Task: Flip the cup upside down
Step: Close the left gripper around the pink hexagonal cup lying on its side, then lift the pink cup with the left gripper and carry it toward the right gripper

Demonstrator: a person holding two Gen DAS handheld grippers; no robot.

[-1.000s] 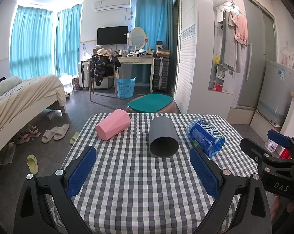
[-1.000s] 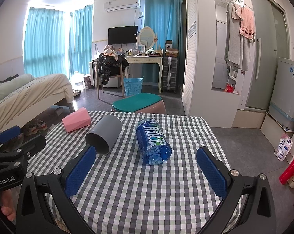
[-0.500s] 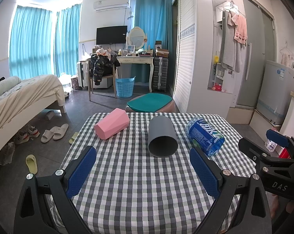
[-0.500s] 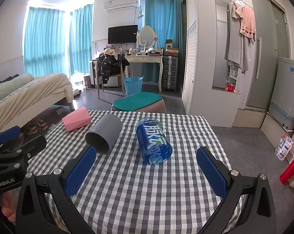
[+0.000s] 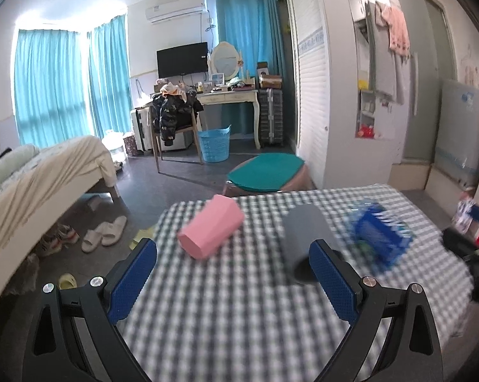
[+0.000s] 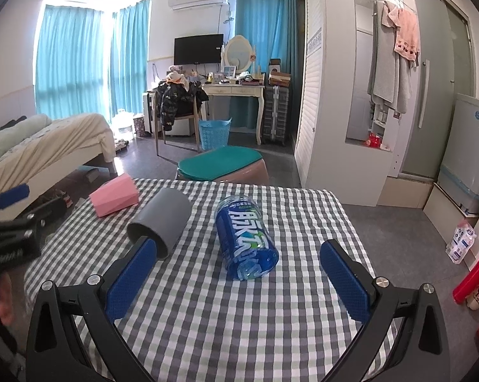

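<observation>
Grey and matte, the cup (image 6: 161, 222) lies on its side at mid-desk (image 6: 226, 324), mouth toward the near edge, between a pink cup (image 6: 114, 198) at far left and a blue bottle (image 6: 244, 238) to its right. Both the left gripper (image 5: 233, 281) and the right gripper (image 6: 238, 278) hover wide and empty. The flip likely goes best by pinching the wall near the rim, lifting clear, then rotating mouth-down.
</observation>
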